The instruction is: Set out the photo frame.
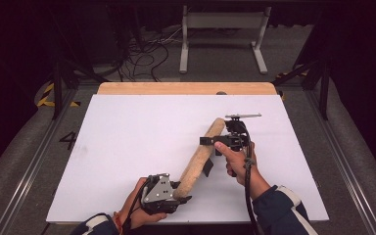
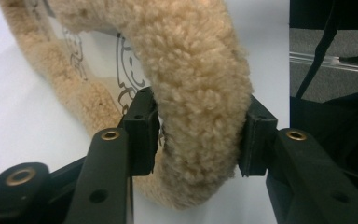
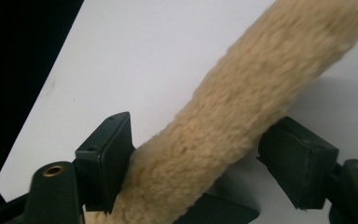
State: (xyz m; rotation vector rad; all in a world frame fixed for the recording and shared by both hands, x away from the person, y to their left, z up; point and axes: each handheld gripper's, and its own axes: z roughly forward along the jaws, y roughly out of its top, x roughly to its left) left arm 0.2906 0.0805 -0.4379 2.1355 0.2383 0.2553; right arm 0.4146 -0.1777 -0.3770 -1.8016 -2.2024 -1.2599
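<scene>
left tongs (image 2: 198, 140) pinch a fluffy tan fleece ring (image 2: 200, 93); right tongs (image 3: 214, 163) stand apart around it.

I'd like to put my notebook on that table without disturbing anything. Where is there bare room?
The white board is bare left of the fleecy ring and along its far edge. It is crowded near the left gripper and right gripper.

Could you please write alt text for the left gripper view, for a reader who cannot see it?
The left gripper clamps the near rim of a tan fleece ring, one black jaw on each side. The ring curves away to the upper left over a white table, with printed line drawings showing on its inner face.
</scene>
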